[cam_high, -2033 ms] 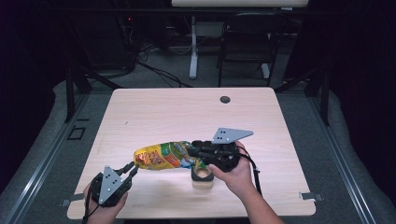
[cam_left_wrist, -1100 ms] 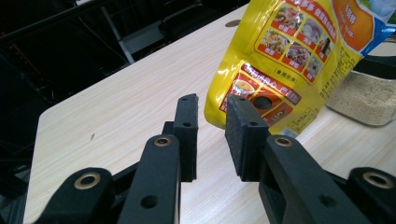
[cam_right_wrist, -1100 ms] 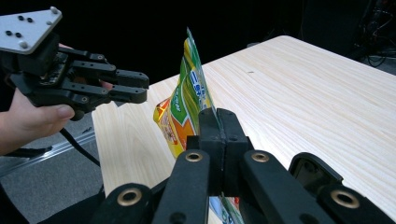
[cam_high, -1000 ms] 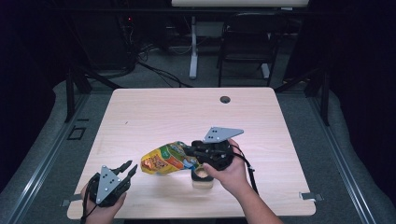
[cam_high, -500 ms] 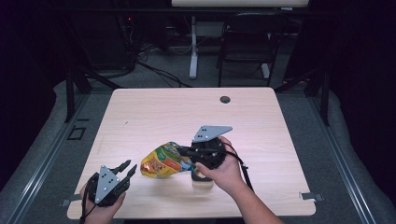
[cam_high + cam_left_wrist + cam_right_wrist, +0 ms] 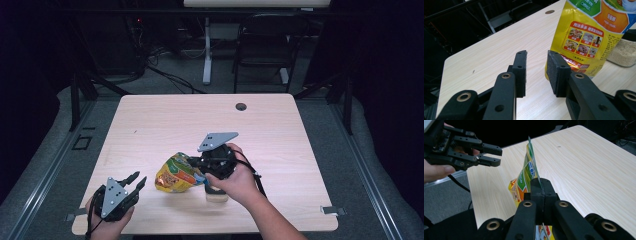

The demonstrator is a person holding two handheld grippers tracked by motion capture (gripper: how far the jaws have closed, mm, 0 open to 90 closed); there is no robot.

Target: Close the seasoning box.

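A yellow printed snack pouch [image 6: 175, 177] [image 6: 586, 37] stands tilted on the wooden table [image 6: 200, 120], its lower end resting on the top. My right gripper [image 6: 198, 165] [image 6: 539, 181] is shut on the pouch's upper edge. A small clear jar of beige granules [image 6: 216, 194] [image 6: 624, 52] sits under that hand, behind the pouch. My left gripper [image 6: 139, 178] [image 6: 537, 53] [image 6: 498, 156] hovers at the front left corner, pointing at the pouch. Its jaws have just been opening and nothing is between them.
A dark cable hole [image 6: 241, 106] [image 6: 549, 11] marks the table's far edge. Behind the table are a chair [image 6: 265, 45], a white desk leg [image 6: 206, 55] and floor cables. The far half of the table is bare wood.
The right gripper has raised the pouch from lying flat to nearly upright and shifted a little to the left. The left gripper has stayed in place, its jaws slightly wider.
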